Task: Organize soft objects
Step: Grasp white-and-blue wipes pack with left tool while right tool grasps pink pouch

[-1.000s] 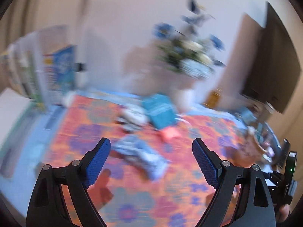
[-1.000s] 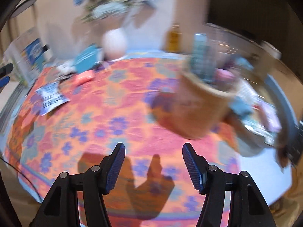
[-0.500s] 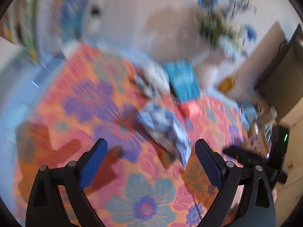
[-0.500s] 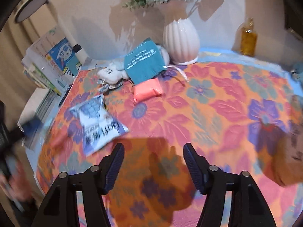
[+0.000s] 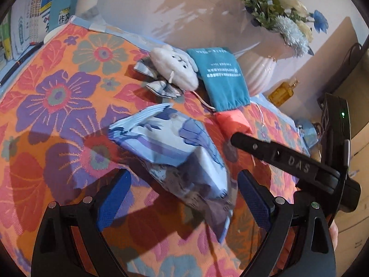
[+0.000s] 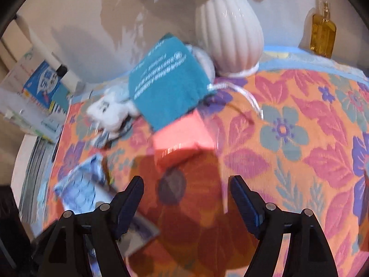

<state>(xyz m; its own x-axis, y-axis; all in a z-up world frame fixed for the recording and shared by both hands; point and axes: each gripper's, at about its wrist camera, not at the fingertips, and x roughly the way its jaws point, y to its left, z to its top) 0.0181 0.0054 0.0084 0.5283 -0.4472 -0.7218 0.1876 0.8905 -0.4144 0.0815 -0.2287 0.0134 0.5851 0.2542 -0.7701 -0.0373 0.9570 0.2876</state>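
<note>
A blue-and-white soft packet (image 5: pixel 182 159) lies on the floral tablecloth (image 5: pixel 57 97), just ahead of and between the fingers of my open left gripper (image 5: pixel 184 198). Beyond it lie a coral pouch (image 5: pixel 233 122), a teal drawstring bag (image 5: pixel 223 76) and a white plush toy (image 5: pixel 175 67) on checked fabric. My right gripper (image 6: pixel 186 198) is open and empty, a short way before the coral pouch (image 6: pixel 182 140), with the teal bag (image 6: pixel 166 80) and the plush (image 6: pixel 110 110) behind it. The packet (image 6: pixel 80 191) lies at its left.
A white ribbed vase (image 6: pixel 228 27) with flowers stands at the back by the wall. An amber bottle (image 6: pixel 322 32) stands to its right. Books (image 5: pixel 46 7) are stacked at the far left. The right gripper's body (image 5: pixel 299 164) shows at the left wrist view's right side.
Both grippers have moved in low toward the soft objects. The left has come close over the packet. The right has swung left from the basket toward the coral pouch.
</note>
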